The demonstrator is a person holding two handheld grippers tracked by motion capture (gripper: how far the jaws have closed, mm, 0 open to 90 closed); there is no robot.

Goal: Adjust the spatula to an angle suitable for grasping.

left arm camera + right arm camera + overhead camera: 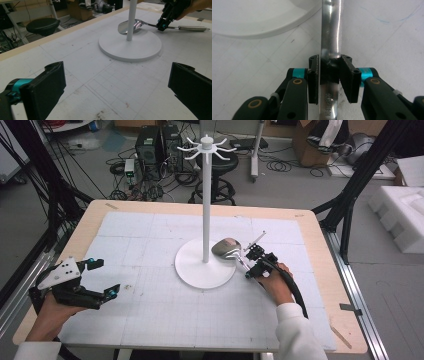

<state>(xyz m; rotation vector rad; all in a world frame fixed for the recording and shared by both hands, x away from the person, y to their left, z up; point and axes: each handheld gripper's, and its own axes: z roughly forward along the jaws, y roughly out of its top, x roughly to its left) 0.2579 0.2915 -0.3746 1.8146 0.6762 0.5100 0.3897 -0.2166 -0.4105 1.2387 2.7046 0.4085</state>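
While left gripper (101,279) gapes, right gripper (329,75) clamps ladle handle (331,37).

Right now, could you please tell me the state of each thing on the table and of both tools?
Ladle: lying down, bowl on the stand's base, handle out over the mat.
Stand: upright, hooks at the top bare.
Right tool: closed on the ladle's handle.
Left tool: open, holding nothing, above the mat.

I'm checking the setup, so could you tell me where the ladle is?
In the high view, the ladle lies right of centre, its bowl on the white stand's base beside the pole, its handle gripped by the right gripper.
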